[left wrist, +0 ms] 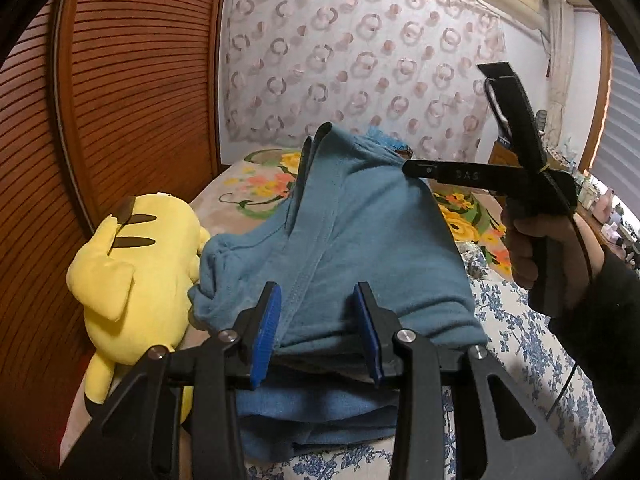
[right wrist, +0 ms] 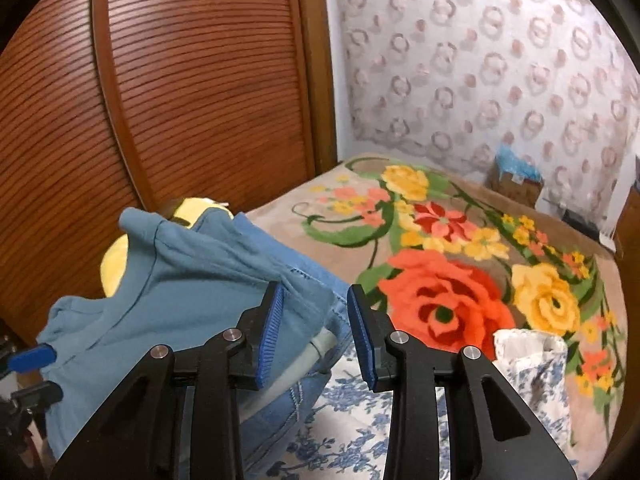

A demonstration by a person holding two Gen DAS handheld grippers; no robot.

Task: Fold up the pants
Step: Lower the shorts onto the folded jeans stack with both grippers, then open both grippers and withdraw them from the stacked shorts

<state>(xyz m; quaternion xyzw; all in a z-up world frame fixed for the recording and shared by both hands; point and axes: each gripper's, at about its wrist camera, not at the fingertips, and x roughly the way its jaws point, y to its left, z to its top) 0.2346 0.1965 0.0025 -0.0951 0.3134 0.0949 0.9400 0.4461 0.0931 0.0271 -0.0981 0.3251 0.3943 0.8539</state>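
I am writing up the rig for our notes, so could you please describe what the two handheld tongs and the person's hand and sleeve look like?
Both tongs, left and right, are black plastic with silver pivot screws, triangular cutouts in their arms, and ribbed blue pads on the fingers. In the left wrist view, the right unit shows a black pistol-style handle, faint embossed lettering on a flat black bar, and a thin black cable. The right hand is bare, with a dark sleeve.

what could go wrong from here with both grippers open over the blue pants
1. Both the left gripper and the right gripper look open, so the teal pants heaped on the bed may slump out of shape.
2. The yellow plush toy lies against the pants; a pull could drag it along.
3. Denim jeans lie under the teal pants, so a low pinch might catch both garments.
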